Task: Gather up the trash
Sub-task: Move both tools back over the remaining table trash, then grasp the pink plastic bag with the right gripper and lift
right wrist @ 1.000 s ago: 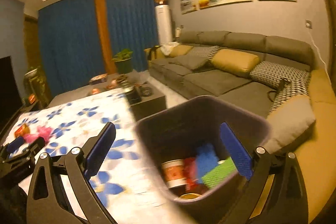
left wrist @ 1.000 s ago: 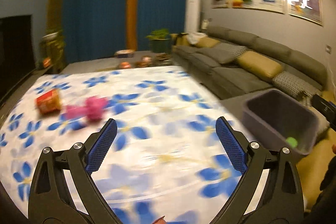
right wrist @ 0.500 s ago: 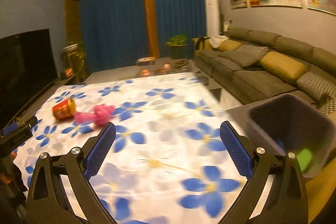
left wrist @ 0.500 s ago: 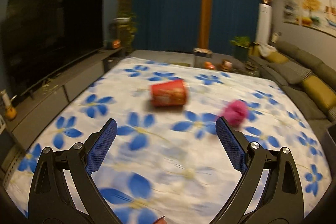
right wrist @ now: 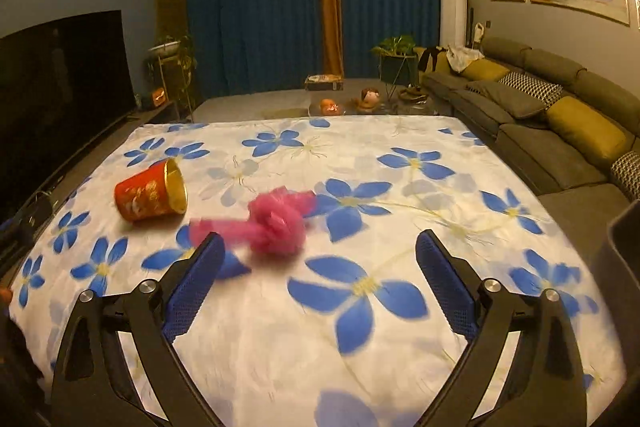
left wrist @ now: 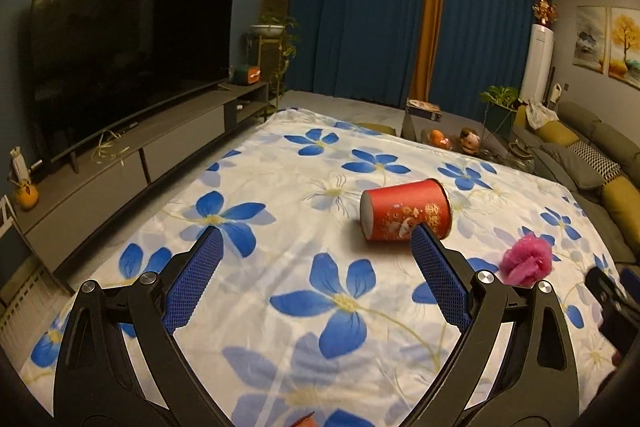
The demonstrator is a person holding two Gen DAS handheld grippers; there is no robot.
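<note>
A red paper cup (left wrist: 406,215) lies on its side toward the floral sheet's (left wrist: 304,163) television-side edge, a pink mesh puff (right wrist: 278,221) just beside it. Both the left gripper (left wrist: 316,267) and right gripper (right wrist: 320,267) hover with jaws wide and empty. Straddle the cup across its body, closing gently to avoid crushing.

Dim, perhaps lamplit room: blue curtains (right wrist: 280,7), grey sofa (right wrist: 532,107), television (left wrist: 120,47).

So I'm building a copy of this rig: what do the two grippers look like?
Both look alike: the left gripper and right gripper have black angular frames with triangular cut-outs, silver screws at the joints, and blue textured pads lining their fingers.
</note>
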